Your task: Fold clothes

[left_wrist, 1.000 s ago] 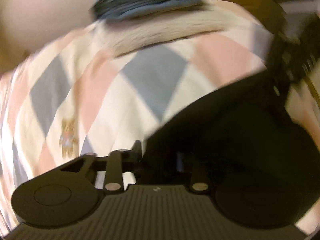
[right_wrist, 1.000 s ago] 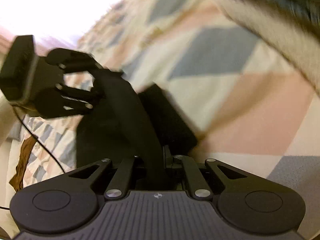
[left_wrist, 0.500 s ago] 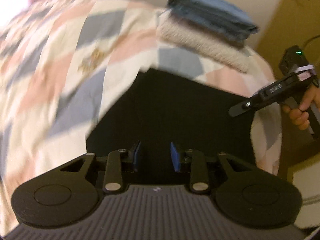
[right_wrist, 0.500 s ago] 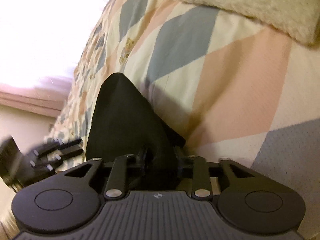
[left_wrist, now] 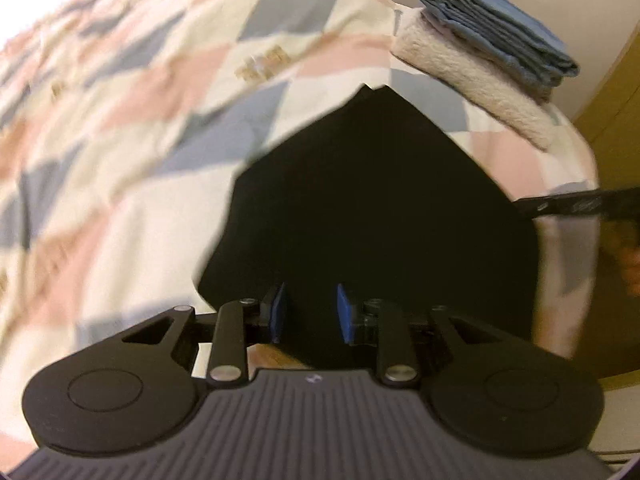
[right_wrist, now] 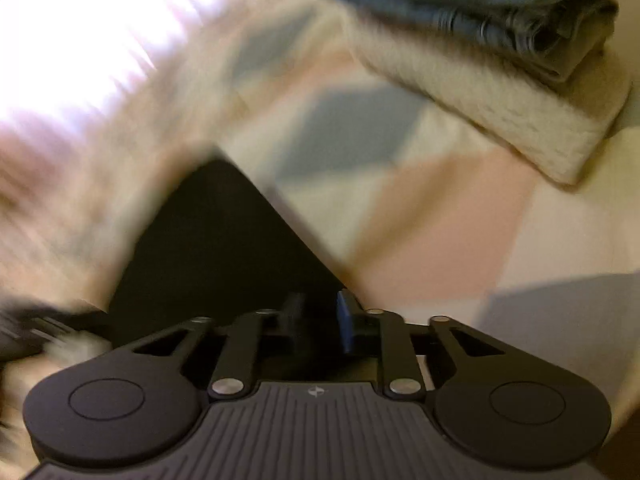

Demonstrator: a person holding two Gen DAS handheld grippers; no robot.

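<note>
**A:** Two done already, judging by the far corner of the bed: folded blue fabric (left_wrist: 500,28) stacked on a folded cream fleecy piece (left_wrist: 472,80), set on the pastel diamond-patterned quilt (left_wrist: 120,160).

**B:** And in hand right now?

**A:** Working on the flat black cloth garment (left_wrist: 380,200). Spread on the quilt near the bed's edge, close to that stack but apart from it. Looks part-folded: straight edges, a peaked far corner, no loose sleeves showing. Too dark to count layers.

**B:** Left tongs?

**A:** Left tongs (left_wrist: 311,312) poised over the near edge of the black garment, blue pads narrowly parted and closing. Black cloth seen through the gap, yet no pad pressing on it. Holding nothing, as far as can be seen.

**B:** Right tongs?

**A:** Right tongs (right_wrist: 320,312) at the garment's opposite side, likewise narrowly parted and closing. Dark cloth filling the gap; cannot tell whether pinched or merely lying beneath. Badly blurred there.

**B:** Left to do, then?

**A:** Probably another fold or so to bring the black garment down to stack size, then onto the pile. Cannot see any other unfolded clothes, so possibly the last piece. No telling about anything outside both views.
</note>
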